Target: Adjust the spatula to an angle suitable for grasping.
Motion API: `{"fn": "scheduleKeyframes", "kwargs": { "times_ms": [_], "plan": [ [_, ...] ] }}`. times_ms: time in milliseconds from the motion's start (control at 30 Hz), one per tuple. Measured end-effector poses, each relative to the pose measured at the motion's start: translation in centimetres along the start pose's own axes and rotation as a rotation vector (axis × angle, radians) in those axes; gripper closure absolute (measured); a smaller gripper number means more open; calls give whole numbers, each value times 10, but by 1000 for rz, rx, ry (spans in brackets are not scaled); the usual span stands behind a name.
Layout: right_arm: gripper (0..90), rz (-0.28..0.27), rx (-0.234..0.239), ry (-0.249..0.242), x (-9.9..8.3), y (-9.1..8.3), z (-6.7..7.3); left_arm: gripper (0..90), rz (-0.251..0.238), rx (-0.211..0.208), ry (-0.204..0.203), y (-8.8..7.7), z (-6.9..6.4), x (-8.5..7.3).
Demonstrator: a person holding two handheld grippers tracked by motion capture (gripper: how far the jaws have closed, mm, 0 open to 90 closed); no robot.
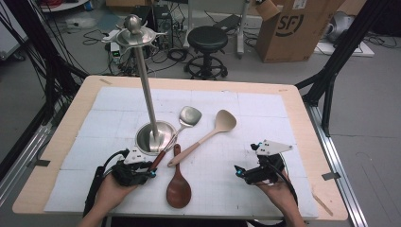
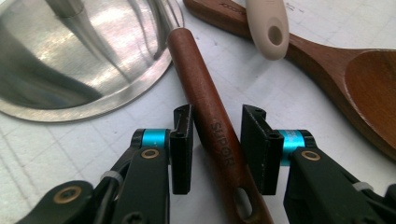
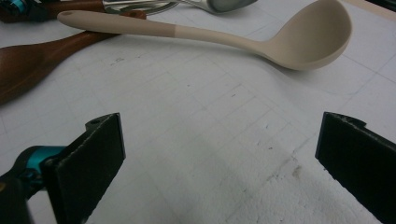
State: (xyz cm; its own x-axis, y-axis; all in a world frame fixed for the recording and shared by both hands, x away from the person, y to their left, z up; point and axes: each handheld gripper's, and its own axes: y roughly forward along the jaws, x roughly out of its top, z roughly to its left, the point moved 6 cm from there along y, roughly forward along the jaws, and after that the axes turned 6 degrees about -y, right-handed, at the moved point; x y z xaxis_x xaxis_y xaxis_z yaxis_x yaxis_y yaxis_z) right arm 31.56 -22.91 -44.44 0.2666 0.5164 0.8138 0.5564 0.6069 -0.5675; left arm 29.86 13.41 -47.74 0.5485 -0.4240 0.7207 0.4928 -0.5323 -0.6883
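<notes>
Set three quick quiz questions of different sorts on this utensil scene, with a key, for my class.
1. True or false: the beige ladle has its handle lying across the handle of the wooden spoon.
2. What lies between the jaws of the left gripper? A. the ladle; B. the wooden handle of the metal spatula; C. the wooden spoon.
3. In a few words: what is between the jaws of the right gripper?
Key: 1 true; 2 B; 3 nothing, the jaws stand wide open.
</notes>
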Motion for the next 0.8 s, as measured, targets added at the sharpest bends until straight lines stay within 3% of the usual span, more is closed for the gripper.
{"fn": "scheduleKeyframes", "kwargs": {
  "times_ms": [100,800],
  "plan": [
    [2,1,0,-1,0,0,0,684,-7,5,-22,-2,4,0],
    [2,7,3,-11,0,2,1,716,-10,30,-36,-6,14,-1]
  ]
}}
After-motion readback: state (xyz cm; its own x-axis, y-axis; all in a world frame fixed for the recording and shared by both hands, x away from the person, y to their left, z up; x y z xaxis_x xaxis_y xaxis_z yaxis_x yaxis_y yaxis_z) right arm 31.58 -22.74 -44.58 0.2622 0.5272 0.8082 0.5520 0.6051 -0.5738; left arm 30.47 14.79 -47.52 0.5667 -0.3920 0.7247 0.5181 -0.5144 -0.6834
